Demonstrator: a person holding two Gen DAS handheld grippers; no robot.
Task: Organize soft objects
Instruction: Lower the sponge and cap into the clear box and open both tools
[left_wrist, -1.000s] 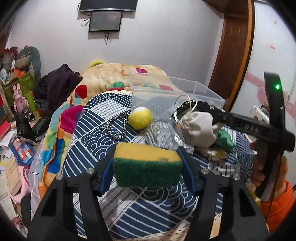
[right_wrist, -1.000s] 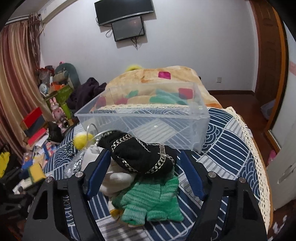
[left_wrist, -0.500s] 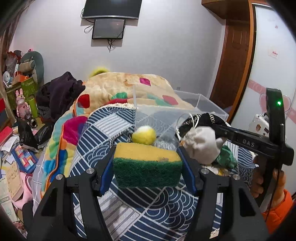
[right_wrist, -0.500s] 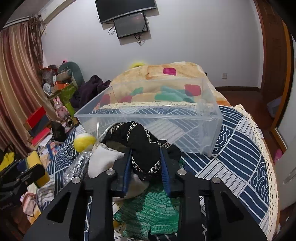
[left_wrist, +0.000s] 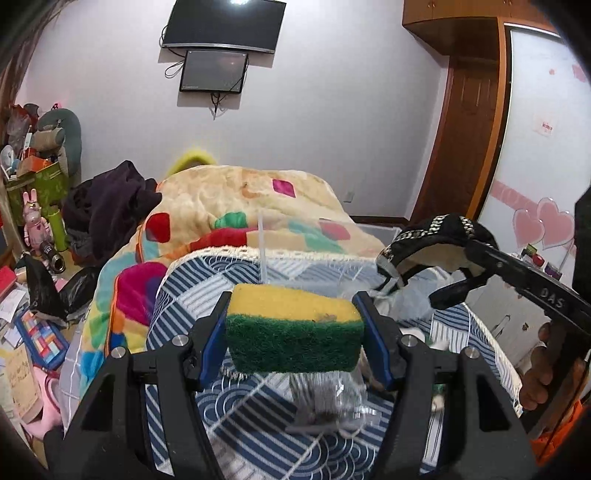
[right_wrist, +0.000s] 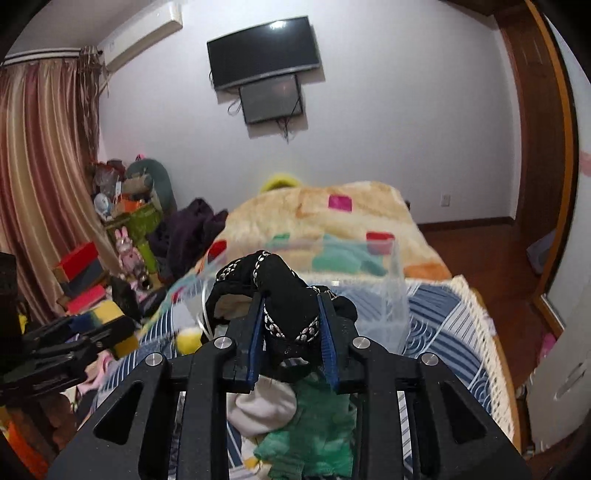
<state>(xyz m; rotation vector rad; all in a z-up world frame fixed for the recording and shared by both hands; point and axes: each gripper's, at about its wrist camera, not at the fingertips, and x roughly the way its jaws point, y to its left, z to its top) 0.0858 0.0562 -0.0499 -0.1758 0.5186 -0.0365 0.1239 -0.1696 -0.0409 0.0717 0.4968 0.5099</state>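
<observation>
Above patterned bench (left_wrist: 229, 417): left tongs (left_wrist: 293, 334) gripping blocky yellow-green sponge (left_wrist: 293, 328); right tongs (right_wrist: 291, 328) pinching chain-trimmed black fabric (right_wrist: 286, 295).

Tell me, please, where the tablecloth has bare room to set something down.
Bare tablecloth lies between the clear bin and the lace edge, and left of the held sponge. Crowded: white cloth and green knit beneath the black garment.
</observation>
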